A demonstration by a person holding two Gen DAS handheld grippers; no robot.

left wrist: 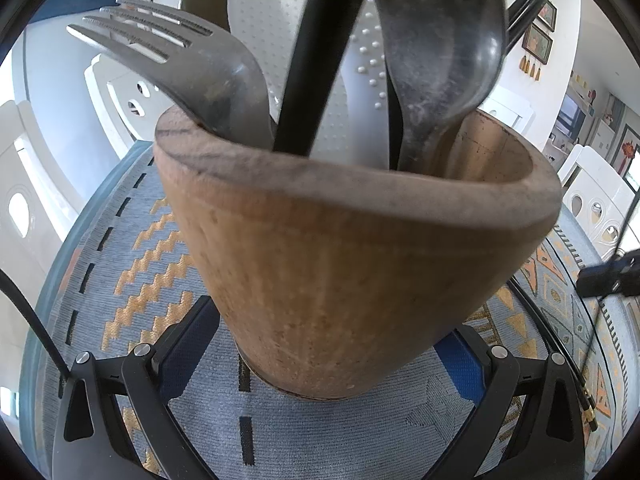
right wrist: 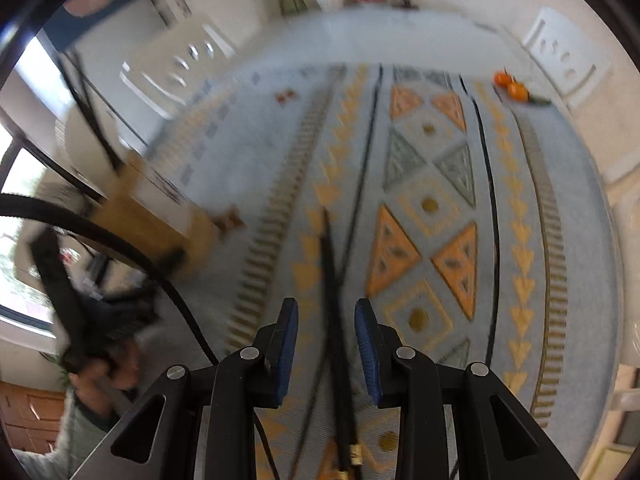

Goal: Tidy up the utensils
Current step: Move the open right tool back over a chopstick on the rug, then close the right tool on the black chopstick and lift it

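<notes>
My left gripper (left wrist: 320, 364) is clamped around one wooden utensil cup (left wrist: 352, 272). Inside: two gray serving forks (left wrist: 192, 68), one black handle (left wrist: 320, 56). Right gripper (right wrist: 326, 344) sits partly open, empty, over the tablecloth (right wrist: 432, 200).

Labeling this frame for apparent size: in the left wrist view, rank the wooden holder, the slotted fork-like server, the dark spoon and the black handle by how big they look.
1. wooden holder, by far the largest.
2. dark spoon and fork-like server: alike, both cropped or part hidden, so unranked.
3. black handle, thinnest.
</notes>
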